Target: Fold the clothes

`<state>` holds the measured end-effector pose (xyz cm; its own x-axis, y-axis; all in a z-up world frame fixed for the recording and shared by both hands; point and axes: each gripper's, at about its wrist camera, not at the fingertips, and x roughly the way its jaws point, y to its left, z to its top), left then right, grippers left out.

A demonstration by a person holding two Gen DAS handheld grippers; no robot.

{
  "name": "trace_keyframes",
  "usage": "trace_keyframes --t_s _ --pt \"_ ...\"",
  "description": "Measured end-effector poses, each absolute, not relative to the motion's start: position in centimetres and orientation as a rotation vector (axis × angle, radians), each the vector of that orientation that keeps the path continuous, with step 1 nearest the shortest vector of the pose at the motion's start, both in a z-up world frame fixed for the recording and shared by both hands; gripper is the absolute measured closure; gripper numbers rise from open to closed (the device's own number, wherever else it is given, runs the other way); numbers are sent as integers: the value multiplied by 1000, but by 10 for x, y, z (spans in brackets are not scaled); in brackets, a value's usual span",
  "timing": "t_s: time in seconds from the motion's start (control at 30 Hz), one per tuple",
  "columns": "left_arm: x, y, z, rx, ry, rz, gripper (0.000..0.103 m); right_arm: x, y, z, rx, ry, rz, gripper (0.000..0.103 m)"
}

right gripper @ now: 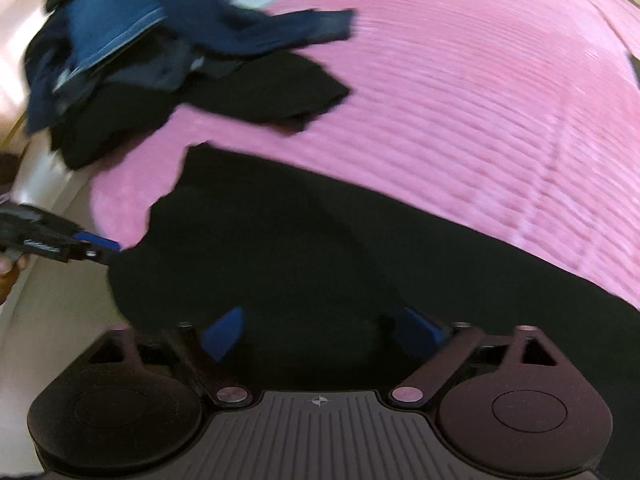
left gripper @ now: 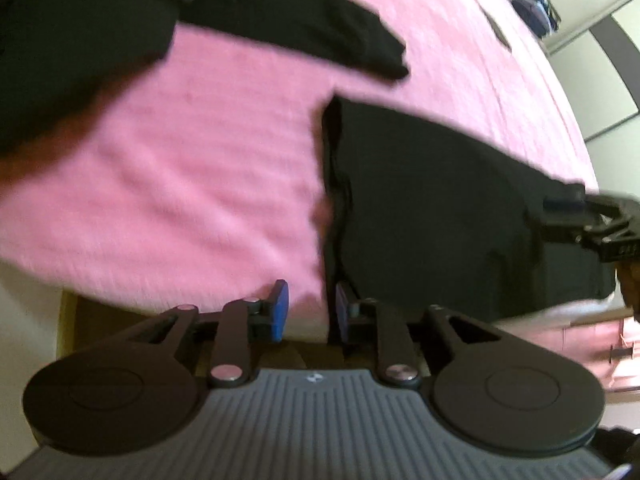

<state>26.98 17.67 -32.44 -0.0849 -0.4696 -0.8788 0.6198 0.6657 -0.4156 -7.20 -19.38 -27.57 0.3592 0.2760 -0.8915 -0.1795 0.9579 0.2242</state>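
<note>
A black garment [left gripper: 432,208] lies on the pink bedspread [left gripper: 180,168], near its front edge. My left gripper [left gripper: 310,312] sits at the garment's left edge with its blue pads a small gap apart; the cloth's edge runs past the right pad. In the right wrist view the same garment [right gripper: 320,248] fills the foreground. My right gripper [right gripper: 320,332] is wide open just above it, nothing between the pads. It also shows in the left wrist view [left gripper: 568,200] at the garment's far right corner. The left gripper [right gripper: 100,248] shows in the right wrist view at the cloth's left edge.
A pile of dark blue and black clothes [right gripper: 140,60] lies at the back left of the bed; a black sleeve [left gripper: 328,40] trails from it. The bed's front edge and the pale floor [right gripper: 40,320] lie to the left. A wardrobe [left gripper: 592,40] stands beyond the bed.
</note>
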Motion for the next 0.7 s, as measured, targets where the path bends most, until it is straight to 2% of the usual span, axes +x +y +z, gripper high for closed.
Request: trace_keyframes --t_s 0.07,0.17,0.47,0.5,0.53,0.63,0.67,0.7 --pt "264 180 -333 108 1403 -903 84 -76 -177 -278 45 1166 361 10" --pt "260 182 -338 56 1417 -942 102 -84 -143 -283 -97 1134 468 10" --pt "259 203 -324 84 1372 -990 103 -112 -27 -314 -586 935 750 10" --pt "260 207 -324 75 1370 -981 103 -115 -16 -319 -634 905 771 14" --pt "261 211 -324 66 1367 -971 103 -117 -6 -325 -682 887 786 25" --pt "264 223 -320 51 1363 -947 103 -116 14 -345 -803 873 808 39" --pt "264 226 -320 46 1363 -940 103 -113 14 -346 -800 878 817 50" --pt "264 230 -320 41 1363 -935 103 -110 14 -346 -793 880 817 72"
